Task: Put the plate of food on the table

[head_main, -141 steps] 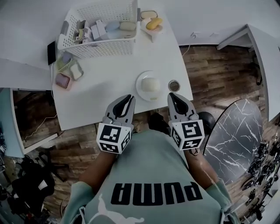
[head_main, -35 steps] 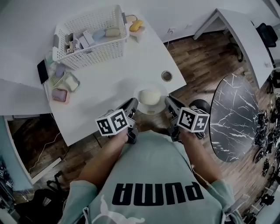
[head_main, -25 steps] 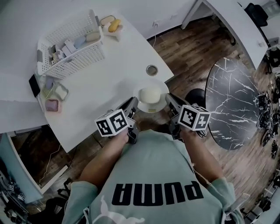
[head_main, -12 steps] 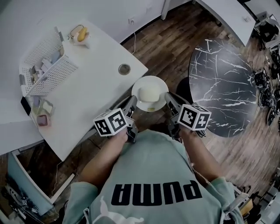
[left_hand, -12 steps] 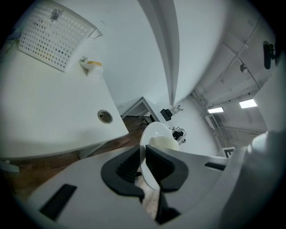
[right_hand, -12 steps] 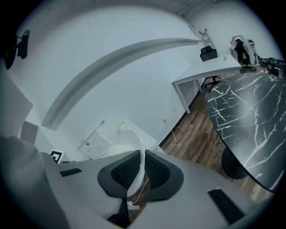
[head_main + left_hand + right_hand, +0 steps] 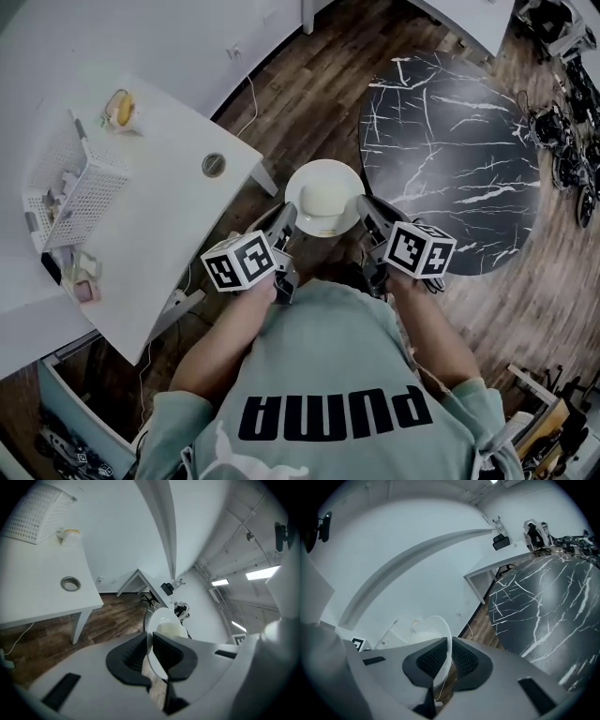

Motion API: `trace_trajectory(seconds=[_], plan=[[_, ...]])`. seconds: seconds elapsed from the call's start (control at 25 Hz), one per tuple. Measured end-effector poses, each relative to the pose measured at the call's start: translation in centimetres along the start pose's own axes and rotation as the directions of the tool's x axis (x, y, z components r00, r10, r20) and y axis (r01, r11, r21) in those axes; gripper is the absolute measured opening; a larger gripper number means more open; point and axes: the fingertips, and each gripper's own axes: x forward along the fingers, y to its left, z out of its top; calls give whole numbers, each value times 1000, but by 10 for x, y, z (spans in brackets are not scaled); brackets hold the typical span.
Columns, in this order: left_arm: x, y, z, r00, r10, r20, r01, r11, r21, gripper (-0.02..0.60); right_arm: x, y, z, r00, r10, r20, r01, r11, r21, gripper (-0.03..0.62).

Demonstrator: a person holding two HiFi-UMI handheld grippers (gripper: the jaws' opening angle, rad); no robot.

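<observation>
The left gripper [image 7: 283, 219] and right gripper [image 7: 367, 208] each pinch the plate [image 7: 299, 182] by its rim above wood floor [image 7: 309, 84], its food [image 7: 325, 198] a pale, indistinct mound.

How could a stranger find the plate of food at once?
Look above the wooden floor between the white desk and the round black marble table. There a white plate hangs, the left gripper and right gripper clamped on its rim. Only it carries a pale dome of food.
</observation>
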Motion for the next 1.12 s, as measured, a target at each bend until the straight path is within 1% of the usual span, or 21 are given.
trace_trajectory(seconds=[0.12, 0.28, 0.6, 0.84, 1.0, 1.12], plan=[[24, -26, -7, 999, -31, -24, 32, 999, 21, 43, -14, -27, 10, 1000, -19, 23, 19, 999, 31, 38], [51, -50, -19, 997, -41, -64, 44, 998, 43, 42, -33, -58, 25, 997, -40, 59, 36, 997, 71, 38], [104, -94, -41, 989, -31, -146, 49, 992, 118, 43, -66, -120, 40, 991, -68, 116, 49, 986, 162, 38], [153, -124, -74, 975, -19, -223, 55, 986, 155, 43, -93, -180, 48, 984, -111, 140, 79, 974, 213, 38], [191, -149, -101, 961, -29, -274, 81, 980, 182, 43, -115, -228, 53, 976, -153, 155, 111, 962, 250, 38], [221, -169, -119, 948, -35, -318, 108, 971, 215, 44, -133, -263, 59, 967, -190, 168, 140, 951, 276, 38]])
